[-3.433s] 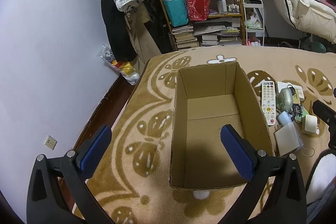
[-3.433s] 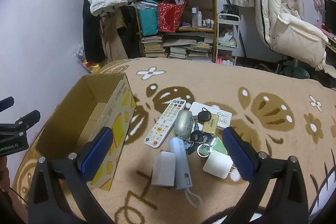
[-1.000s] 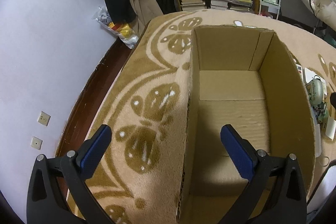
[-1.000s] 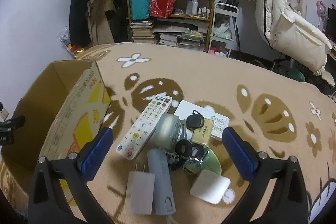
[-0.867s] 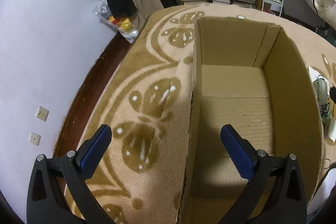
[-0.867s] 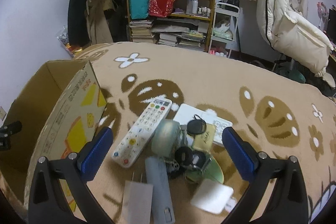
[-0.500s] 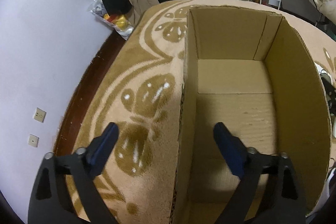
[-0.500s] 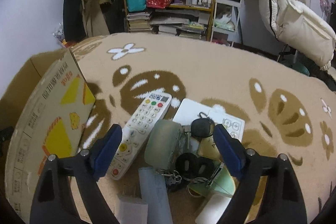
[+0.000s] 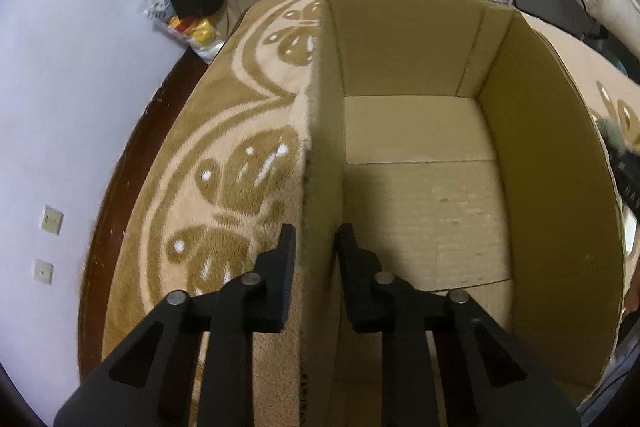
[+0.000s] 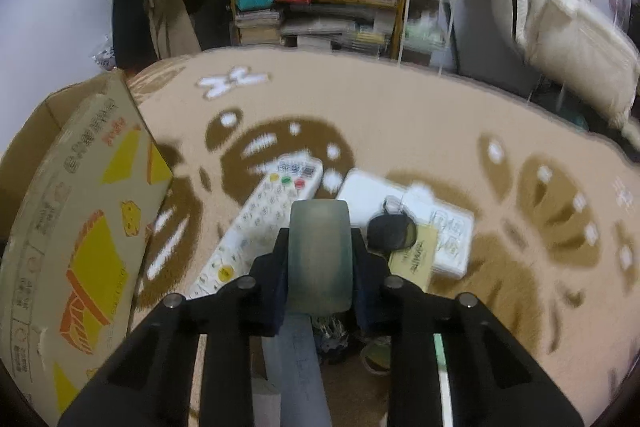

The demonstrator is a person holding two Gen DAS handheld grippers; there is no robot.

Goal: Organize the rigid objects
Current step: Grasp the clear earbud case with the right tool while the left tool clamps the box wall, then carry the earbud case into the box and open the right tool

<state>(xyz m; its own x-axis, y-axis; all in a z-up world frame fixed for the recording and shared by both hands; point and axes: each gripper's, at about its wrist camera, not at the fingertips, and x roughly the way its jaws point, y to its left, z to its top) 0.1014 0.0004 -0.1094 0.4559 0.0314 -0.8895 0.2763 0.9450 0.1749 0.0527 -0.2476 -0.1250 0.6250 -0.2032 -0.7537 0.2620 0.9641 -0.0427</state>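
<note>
While the cardboard box (image 9: 420,187) on the patterned rug (image 10: 400,115) is pinched at its left wall by the left gripper (image 9: 316,247), a grey-green rounded case (image 10: 319,255) is clamped by the right gripper (image 10: 319,263) above the white remote (image 10: 260,227) and keys (image 10: 390,227).

Cardboard box (image 9: 540,163) open-topped with bare floor, remote (image 10: 260,223), key fob (image 10: 390,229) and white case (image 10: 436,227) crowding the carpet (image 10: 400,131) beside it.

Open cardboard box (image 9: 420,187) (bare inside), grey-green rounded case (image 10: 319,255) upright
</note>
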